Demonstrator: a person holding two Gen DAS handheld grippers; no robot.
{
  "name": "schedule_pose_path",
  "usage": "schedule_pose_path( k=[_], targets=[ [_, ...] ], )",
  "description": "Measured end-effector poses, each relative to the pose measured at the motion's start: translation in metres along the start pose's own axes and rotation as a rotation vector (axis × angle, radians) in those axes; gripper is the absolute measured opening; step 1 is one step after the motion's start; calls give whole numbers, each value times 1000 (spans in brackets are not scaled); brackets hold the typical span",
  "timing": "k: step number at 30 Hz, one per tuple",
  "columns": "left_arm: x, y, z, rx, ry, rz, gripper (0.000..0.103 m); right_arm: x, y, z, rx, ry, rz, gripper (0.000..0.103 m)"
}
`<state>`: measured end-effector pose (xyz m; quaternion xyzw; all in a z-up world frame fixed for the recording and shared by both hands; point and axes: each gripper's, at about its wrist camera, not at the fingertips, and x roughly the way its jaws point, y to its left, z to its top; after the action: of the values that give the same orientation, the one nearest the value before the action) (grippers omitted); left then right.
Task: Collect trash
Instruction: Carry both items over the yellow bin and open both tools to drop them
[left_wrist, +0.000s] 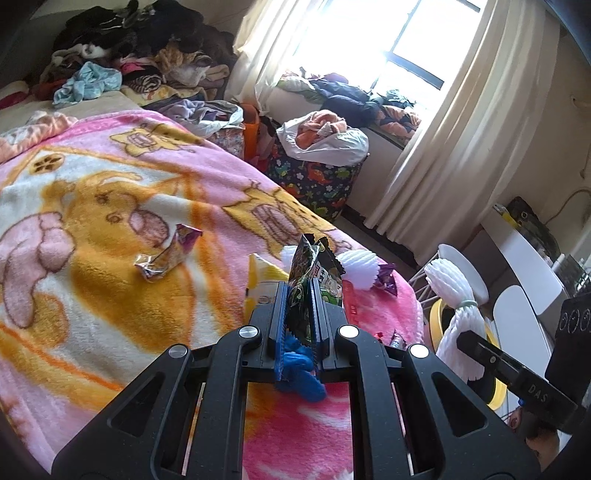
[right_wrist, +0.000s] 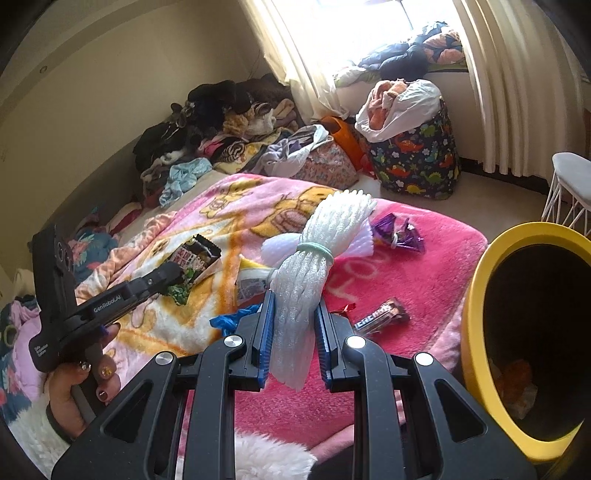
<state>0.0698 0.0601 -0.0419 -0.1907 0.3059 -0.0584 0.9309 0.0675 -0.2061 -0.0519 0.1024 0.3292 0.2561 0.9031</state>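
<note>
Left tongs clamped a dark snack wrapper; right tongs gripped a banded foam-net bundle, both lifted above the bed's corner beside the yellow bin for dropping in.

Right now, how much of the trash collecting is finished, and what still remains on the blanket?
Done: the yellow bin already holds some scraps at its bottom. In hand: the left claw is shut on a dark snack wrapper, and the right claw is shut on a banded bundle of white foam netting. Left on the pink blanket: a chocolate bar wrapper, a purple wrapper, a crumpled wrapper, a yellow packet and blue plastic.
</note>
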Motion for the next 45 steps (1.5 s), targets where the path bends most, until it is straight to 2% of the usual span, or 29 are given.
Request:
schedule_pose_path(
  k=[29,45],
  targets=[
    [13,-70,-7,114,23,-77,7,-38,-46,2,109,-91,-73,20],
    [30,-116,-16,193,56,-135,7,-56,-89,4,194,-128,-158,20]
  ],
)
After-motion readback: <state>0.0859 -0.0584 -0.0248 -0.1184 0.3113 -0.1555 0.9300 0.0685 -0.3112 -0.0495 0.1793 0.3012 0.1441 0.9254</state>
